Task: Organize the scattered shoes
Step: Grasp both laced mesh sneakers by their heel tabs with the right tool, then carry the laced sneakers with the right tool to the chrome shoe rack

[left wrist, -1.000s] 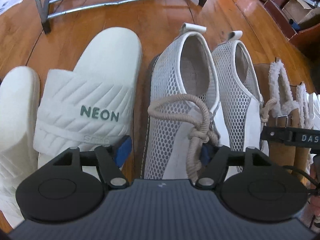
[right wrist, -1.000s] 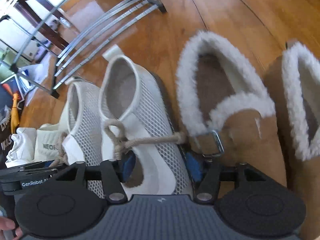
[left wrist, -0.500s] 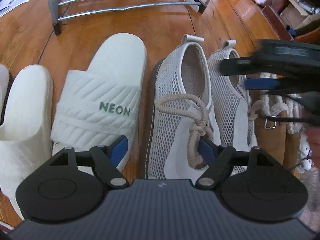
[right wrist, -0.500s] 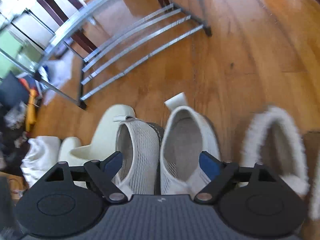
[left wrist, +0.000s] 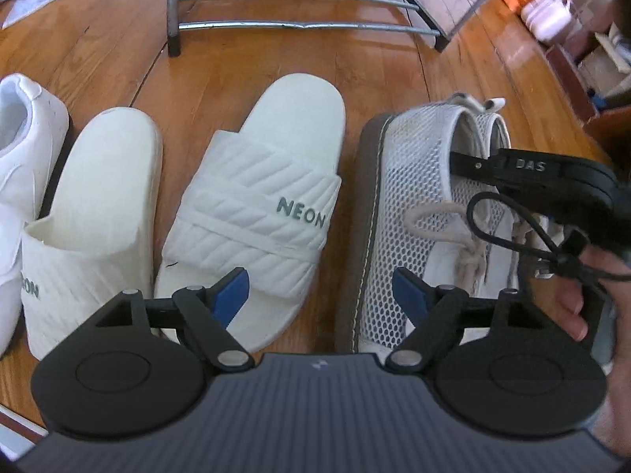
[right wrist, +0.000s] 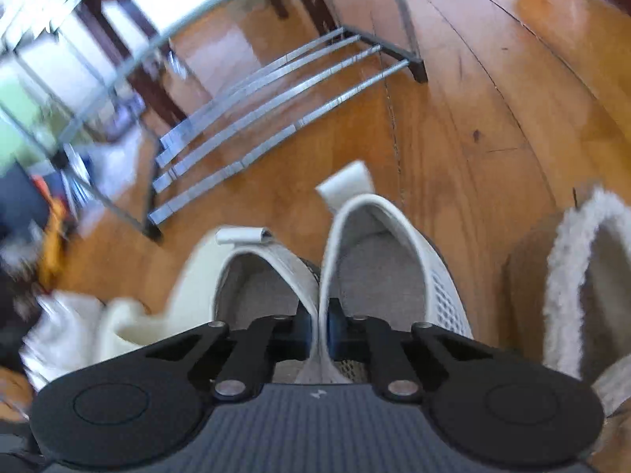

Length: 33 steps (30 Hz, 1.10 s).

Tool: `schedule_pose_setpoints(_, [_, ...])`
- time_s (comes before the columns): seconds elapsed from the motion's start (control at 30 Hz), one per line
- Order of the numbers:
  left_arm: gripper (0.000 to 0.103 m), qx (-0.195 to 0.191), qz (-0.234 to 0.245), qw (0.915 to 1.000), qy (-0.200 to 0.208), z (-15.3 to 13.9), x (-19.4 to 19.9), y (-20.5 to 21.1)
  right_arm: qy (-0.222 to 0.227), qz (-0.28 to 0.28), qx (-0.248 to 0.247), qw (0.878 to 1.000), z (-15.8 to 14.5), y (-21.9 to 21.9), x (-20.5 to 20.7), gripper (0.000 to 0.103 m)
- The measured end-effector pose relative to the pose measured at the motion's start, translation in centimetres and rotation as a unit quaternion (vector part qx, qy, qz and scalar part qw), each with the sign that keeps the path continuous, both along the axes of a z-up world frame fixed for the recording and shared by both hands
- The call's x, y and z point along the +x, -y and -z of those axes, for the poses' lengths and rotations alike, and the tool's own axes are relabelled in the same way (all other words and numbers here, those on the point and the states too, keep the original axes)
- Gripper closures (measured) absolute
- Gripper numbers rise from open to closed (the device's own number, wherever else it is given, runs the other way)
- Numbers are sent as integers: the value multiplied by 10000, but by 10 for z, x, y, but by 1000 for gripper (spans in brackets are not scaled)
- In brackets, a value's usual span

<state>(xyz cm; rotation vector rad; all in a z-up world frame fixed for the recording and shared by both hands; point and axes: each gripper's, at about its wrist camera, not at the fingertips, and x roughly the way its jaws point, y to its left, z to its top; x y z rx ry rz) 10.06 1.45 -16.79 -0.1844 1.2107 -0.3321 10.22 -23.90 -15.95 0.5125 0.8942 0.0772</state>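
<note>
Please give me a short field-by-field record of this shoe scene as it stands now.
floor: glossy wooden boards
rack: low metal-bar shoe rack, no shoes on the bars in view
right tongs: just closed, pinching the touching inner collars of the white mesh lace-up shoes
left tongs: open, holding nothing, above the white ribbed NEON slide sandals
beside: tan fleece-lined slippers

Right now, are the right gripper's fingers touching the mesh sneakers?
Touching. The right wrist view shows the right gripper closed on the adjoining inner collars of the two mesh sneakers, its blue fingers pressing them together with no gap.
</note>
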Motion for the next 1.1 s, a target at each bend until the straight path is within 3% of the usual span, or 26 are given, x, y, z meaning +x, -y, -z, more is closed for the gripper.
schedule_pose_setpoints(0.17, [21, -125, -90, 9999, 19, -14, 17, 3, 748, 174, 220, 9968, -32, 15, 17, 95])
schedule_pose_setpoints(0.3, [19, -60, -119, 9997, 192, -21, 38, 11, 917, -81, 53, 9957, -53, 25, 64, 95])
schedule_pose_setpoints(0.43, [16, -24, -242, 9996, 133, -19, 71, 21, 811, -249, -98, 9963, -55, 30, 120, 95])
schedule_pose_setpoints(0.6, [15, 303, -122, 9990, 317, -34, 104, 48, 865, -200, -220, 9958, -69, 23, 184, 93])
schedule_pose_setpoints(0.67, [15, 399, -63, 9981, 459, -47, 110, 60, 649, -302, -180, 9973, -67, 22, 204, 83])
schedule_pose_setpoints(0.77, [14, 429, -26, 9975, 554, -56, 109, 70, 620, -317, -351, 9970, -67, 31, 208, 53])
schedule_pose_setpoints(0.87, [14, 503, -21, 9969, 599, -58, 110, 77, 970, -263, -339, 9944, -75, 53, 178, 24])
schedule_pose_setpoints(0.9, [14, 541, -22, 9966, 620, -59, 111, 79, 979, -264, -387, 9941, -74, 63, 167, 20])
schedule_pose_setpoints(1.1, [13, 803, 224, 9927, 874, -60, 145, 100, 469, -258, -282, 9982, -36, 112, 131, 20])
